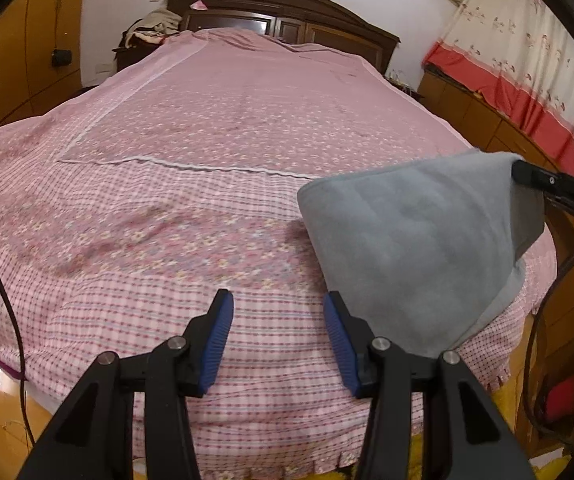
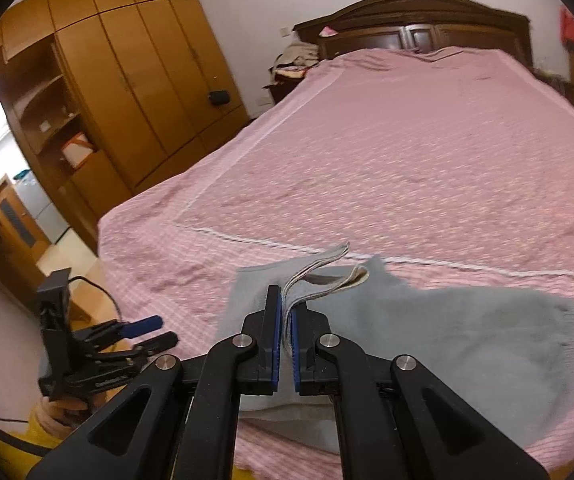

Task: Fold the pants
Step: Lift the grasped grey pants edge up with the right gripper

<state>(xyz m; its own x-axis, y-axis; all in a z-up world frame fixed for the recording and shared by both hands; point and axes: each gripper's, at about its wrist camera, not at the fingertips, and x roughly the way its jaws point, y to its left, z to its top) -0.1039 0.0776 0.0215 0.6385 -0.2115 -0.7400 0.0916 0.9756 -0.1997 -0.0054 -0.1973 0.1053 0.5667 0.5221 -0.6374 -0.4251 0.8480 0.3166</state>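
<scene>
Right wrist: right tool point(image 2: 285, 332) clamped on grey pants point(image 2: 447, 340) edge, mid-fold near bed point(image 2: 407, 140) foot edge; left tool point(image 1: 278, 340) half-open, empty. Next: lay edge across.

Both fisheye views look forward and downward along their own tongs from the foot of the bed point(image 1: 215, 128), facing the headboard point(image 1: 283, 12). The left view sits left of the grey pants point(image 1: 411, 240); the right view is close above them. Both share bed, headboard and wardrobe point(image 2: 127, 72).
</scene>
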